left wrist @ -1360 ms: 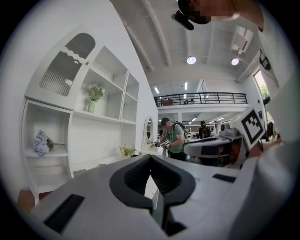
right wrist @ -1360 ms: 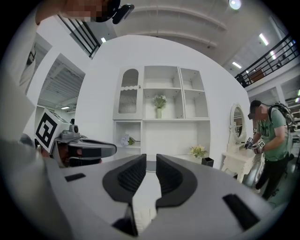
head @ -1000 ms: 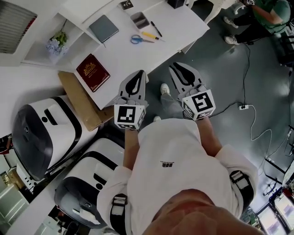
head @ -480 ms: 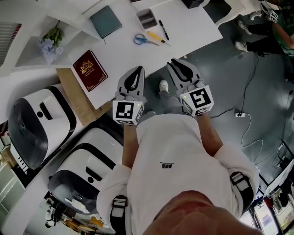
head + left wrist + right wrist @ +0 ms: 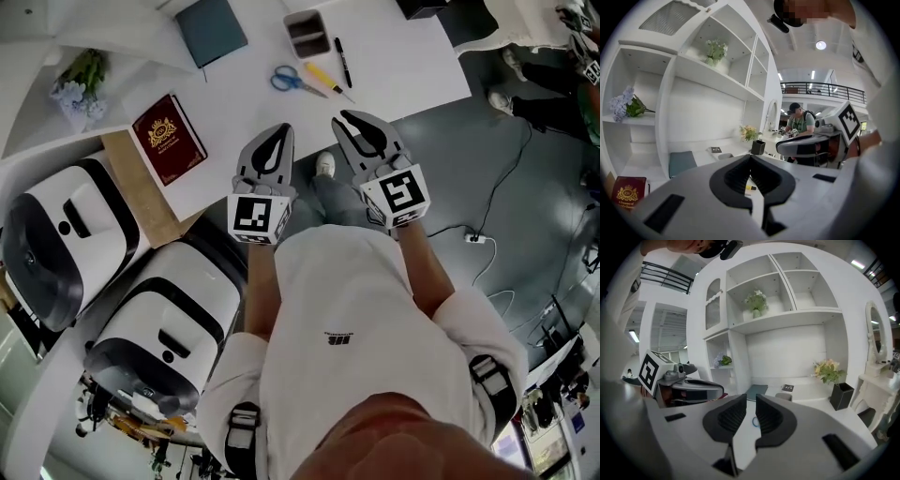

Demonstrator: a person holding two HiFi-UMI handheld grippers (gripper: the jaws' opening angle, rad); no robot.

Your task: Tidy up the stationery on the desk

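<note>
jaws together on left gripper (image 5: 281,129), slightly apart on right gripper (image 5: 340,119), both side by side

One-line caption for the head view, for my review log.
Left gripper shut, right gripper slightly open, both empty, poised at the white desk edge near scissors, yellow marker and black pen.

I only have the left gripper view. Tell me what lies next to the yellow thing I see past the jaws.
Observer: Blue-handled scissors lie just left of that yellow pen, blades toward it.
Operator: Report the right gripper's jaws.
Observer: The right gripper has its jaws slightly apart with nothing between them.
Operator: Name anything else loose there.
Observer: A black pen lies just right of the yellow pen.
</note>
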